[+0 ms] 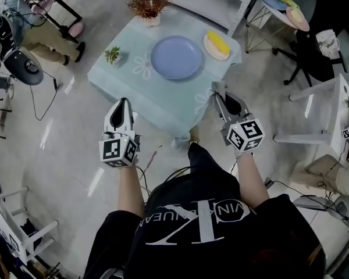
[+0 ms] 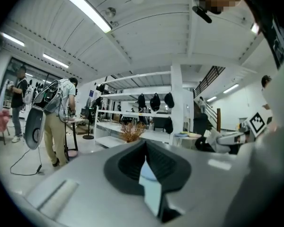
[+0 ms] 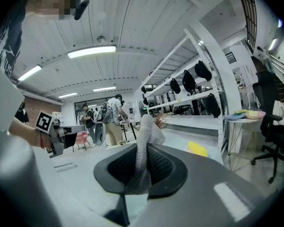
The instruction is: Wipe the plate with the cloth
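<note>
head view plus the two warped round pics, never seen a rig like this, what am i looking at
There is no robot here. A person holds a two-jaw clamp in each hand, and each clamp carries a cube with square markers. The top-down picture comes from a camera on the person's head. Each round, warped picture comes from a camera riding on one gripper, looking along its jaws. On the table are a blue plate, a small dish with something yellow on it, a dried plant and a small green plant. The right gripper is clamped on a grey cloth. The left gripper looks closed, with nothing in it.
</note>
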Available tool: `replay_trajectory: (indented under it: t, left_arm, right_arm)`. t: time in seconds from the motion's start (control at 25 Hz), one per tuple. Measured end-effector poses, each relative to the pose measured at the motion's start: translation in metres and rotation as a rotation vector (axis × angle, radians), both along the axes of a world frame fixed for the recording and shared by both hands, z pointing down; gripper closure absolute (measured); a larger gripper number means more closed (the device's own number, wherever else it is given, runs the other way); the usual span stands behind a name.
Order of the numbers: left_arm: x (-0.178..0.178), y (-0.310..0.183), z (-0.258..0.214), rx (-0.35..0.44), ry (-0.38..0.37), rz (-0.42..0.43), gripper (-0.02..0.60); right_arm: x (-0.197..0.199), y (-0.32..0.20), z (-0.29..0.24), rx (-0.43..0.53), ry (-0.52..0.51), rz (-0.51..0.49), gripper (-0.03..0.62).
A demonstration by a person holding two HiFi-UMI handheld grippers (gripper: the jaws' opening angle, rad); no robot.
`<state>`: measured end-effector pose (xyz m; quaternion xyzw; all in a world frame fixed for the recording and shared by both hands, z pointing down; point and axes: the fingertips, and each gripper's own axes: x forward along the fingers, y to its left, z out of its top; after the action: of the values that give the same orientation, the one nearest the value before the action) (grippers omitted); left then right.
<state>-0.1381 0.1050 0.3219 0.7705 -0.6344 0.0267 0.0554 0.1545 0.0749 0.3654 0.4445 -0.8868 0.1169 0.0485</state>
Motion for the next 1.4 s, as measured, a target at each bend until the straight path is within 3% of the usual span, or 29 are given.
replay_trajectory:
  t: [0.2,0.6,1.0,1.2,1.4]
  left_arm:
    - [0.002,-0.048,0.022,-0.05,0.025,-0.04,0.581]
    - [0.008,-0.12,0.068,-0.174,0.008,-0.076,0.581]
    - [0.022,-0.173,0.115,-0.265,-0.015,-0.065,0.581]
    - [0.017,-0.196,0.145,-0.325,-0.042,-0.055,0.581]
    - [0.006,-0.223,0.176,-0.393,-0.065,-0.048,0.581]
  right_arm:
    - [-0.015,-0.056,0.024,-0.05,0.064,-0.09,0.549]
    - [-0.056,-0.15,0.079,-0.121,0.277,-0.292,0.549]
    - [-0.084,-0.207,0.129,-0.085,0.511,-0.454,0.546]
    - [-0.114,-0.22,0.15,-0.019,0.668,-0.582,0.545]
    - [-0.146,-0.229,0.173,-0.025,0.768,-0.683,0.546]
